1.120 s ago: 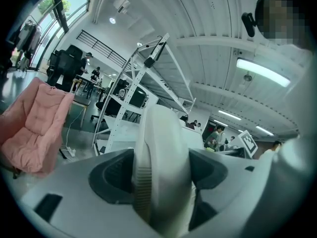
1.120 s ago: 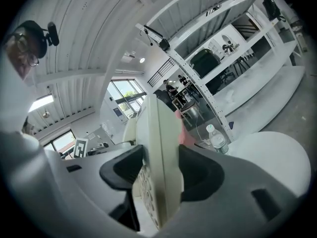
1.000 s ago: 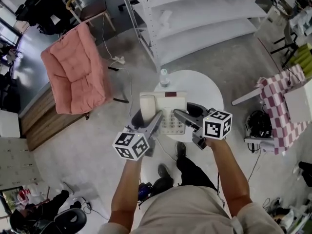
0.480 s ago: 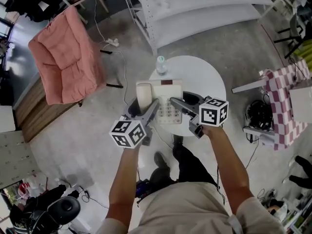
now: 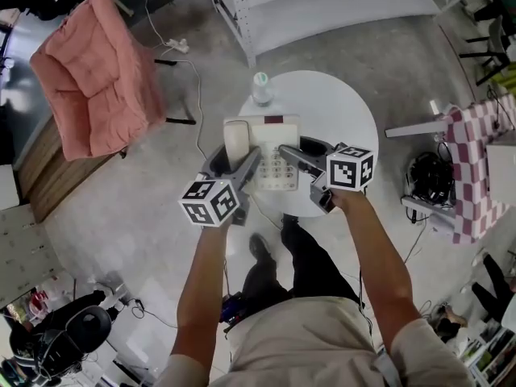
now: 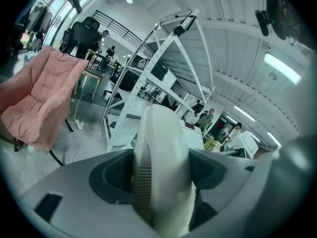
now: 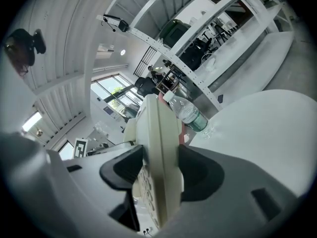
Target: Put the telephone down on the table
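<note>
Fingers (image 5: 248, 170) cover both flanks of the telephone (image 5: 272, 138) (key markings too small to read)

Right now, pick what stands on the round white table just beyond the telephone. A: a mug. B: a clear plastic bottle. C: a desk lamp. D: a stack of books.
B: a clear plastic bottle stands upright at the far edge of the table, just past the telephone; the right gripper view shows it too.
</note>
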Demonstrator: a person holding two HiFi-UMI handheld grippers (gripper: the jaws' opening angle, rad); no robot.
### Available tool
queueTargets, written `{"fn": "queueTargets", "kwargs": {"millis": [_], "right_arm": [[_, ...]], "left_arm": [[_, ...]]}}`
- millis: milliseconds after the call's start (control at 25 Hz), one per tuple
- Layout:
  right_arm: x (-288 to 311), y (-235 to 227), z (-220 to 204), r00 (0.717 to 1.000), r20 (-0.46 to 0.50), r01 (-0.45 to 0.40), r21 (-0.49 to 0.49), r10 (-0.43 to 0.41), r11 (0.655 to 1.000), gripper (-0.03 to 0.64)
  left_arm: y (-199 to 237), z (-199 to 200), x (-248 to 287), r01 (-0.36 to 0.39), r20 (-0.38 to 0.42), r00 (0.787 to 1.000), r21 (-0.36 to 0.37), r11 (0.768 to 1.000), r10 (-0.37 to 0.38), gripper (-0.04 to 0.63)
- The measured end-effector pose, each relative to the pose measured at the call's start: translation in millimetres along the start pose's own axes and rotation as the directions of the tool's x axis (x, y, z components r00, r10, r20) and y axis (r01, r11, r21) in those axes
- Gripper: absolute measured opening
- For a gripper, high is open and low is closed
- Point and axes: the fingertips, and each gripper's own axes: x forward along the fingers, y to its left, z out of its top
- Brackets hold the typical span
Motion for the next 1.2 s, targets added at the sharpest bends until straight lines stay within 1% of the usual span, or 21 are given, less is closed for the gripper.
{"fn": "queueTargets", "kwargs": {"millis": [400,840,1200], "right_arm": [[23.2,-47.8,-20.2,0.999,-0.037,0.006,0.048,-0.004,0.999,0.21],[42.5,-86.8,-40.5,0.998,-0.067,0.021,0.103,-0.015,0.994,0.212],[53.7,-113.1,-50.9,0.992,-0.111,0.063,0.099,-0.052,0.993,0.215]], "left_arm": [[32.0,-34.8,32.0,-0.035,-0.042,0.999,-0.043,0.998,0.033,0.322],[58.8,-64.5,58.7,-0.057,-0.094,0.994,-0.066,0.996,0.051,0.322],[76.0,-86.0,77.8,-0.075,-0.134,0.989,-0.1,0.992,0.061,0.322]]}}
